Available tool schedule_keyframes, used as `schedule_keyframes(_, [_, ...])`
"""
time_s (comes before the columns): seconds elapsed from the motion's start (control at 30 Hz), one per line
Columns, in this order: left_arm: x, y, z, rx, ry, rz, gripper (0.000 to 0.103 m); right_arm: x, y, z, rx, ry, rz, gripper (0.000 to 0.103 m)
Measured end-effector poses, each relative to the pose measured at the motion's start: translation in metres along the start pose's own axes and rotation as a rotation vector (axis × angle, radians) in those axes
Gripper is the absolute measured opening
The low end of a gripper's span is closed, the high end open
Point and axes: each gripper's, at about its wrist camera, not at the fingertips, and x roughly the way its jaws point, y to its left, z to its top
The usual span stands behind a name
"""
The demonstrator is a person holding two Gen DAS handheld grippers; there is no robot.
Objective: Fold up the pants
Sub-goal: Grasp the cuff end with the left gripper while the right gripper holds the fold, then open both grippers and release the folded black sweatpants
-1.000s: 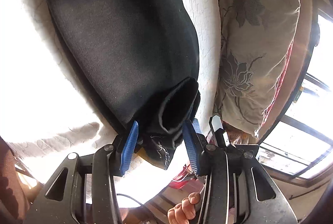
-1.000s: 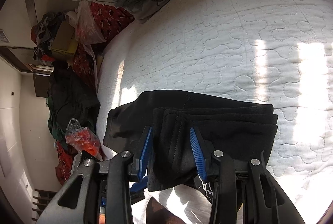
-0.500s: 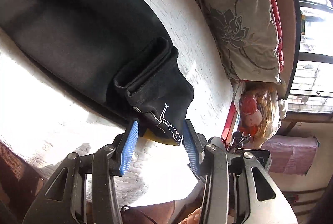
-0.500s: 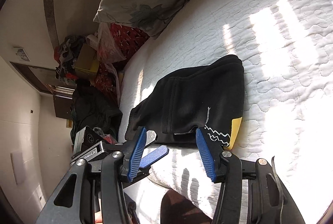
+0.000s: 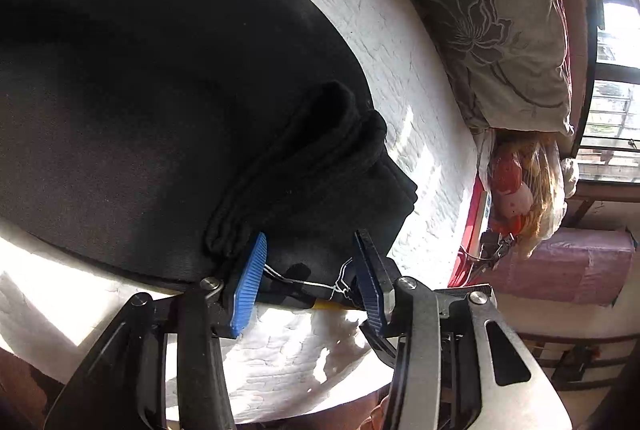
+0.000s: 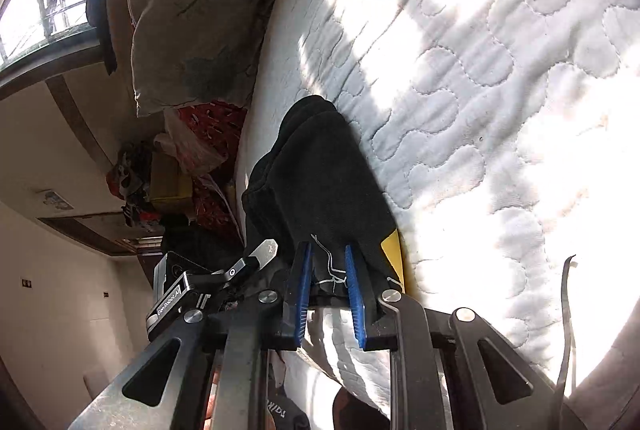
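1. Closest in: the right gripper [image 6: 327, 294] has its blue pads squeezed in narrow on the near edge of the pants [image 6: 320, 182], right where the white stitched squiggle sits. Looks like an actual pinch on the fabric to me.
2. The left gripper [image 5: 308, 282] is spread wide around that same end of the pants [image 5: 168, 102]. Cloth sits between the pads, but I can't see either one pressing it, so I'd call that one not gripping.
3. Risk, my guess: only one side seems clamped on a thick stack of layers. If the right one pulls or lifts, the top layers could slide off the lower ones and the fold opens up.
4. Other risk: the bundle sits at the near edge of the mattress [image 6: 500, 78]. A drag toward the grippers could tip it off the bed.
5. Further out from the pants: they run away from the grippers across the white quilted mattress, folded into a chunky dark bundle.
6. Beyond the pants, the floral pillow [image 5: 492, 18] lies at the far side, well apart.
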Motion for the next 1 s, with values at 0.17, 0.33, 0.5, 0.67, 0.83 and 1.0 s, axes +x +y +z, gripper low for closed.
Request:
schedule_keyframes(0.17, [-0.028, 0.004, 0.002, -0.024, -0.047, -0.064, 0.043, -0.012, 0.035, 0.005, -0.098, -0.061, 0.05, 0.042])
schedule_keyframes(0.33, [-0.02, 0.011, 0.009, -0.043, -0.02, -0.027, 0.043, 0.004, 0.037, 0.022, -0.081, -0.083, -0.038, 0.046])
schedule_keyframes(0.5, [-0.043, 0.006, 0.012, 0.0, -0.035, -0.045, 0.043, 0.011, 0.041, 0.021, -0.08, -0.086, -0.083, 0.048])
schedule_keyframes(0.67, [-0.118, 0.021, 0.022, 0.143, -0.169, 0.066, 0.043, 0.006, 0.086, -0.009, -0.3, -0.077, -0.184, 0.062])
schedule_keyframes(0.83, [-0.19, 0.069, 0.054, 0.191, -0.272, 0.285, 0.043, 0.06, 0.13, -0.06, -0.543, 0.004, -0.33, 0.063])
schedule_keyframes(1.0, [-0.212, 0.115, 0.097, 0.168, -0.188, 0.276, 0.048, 0.147, 0.17, -0.138, -0.906, 0.076, -0.528, 0.067])
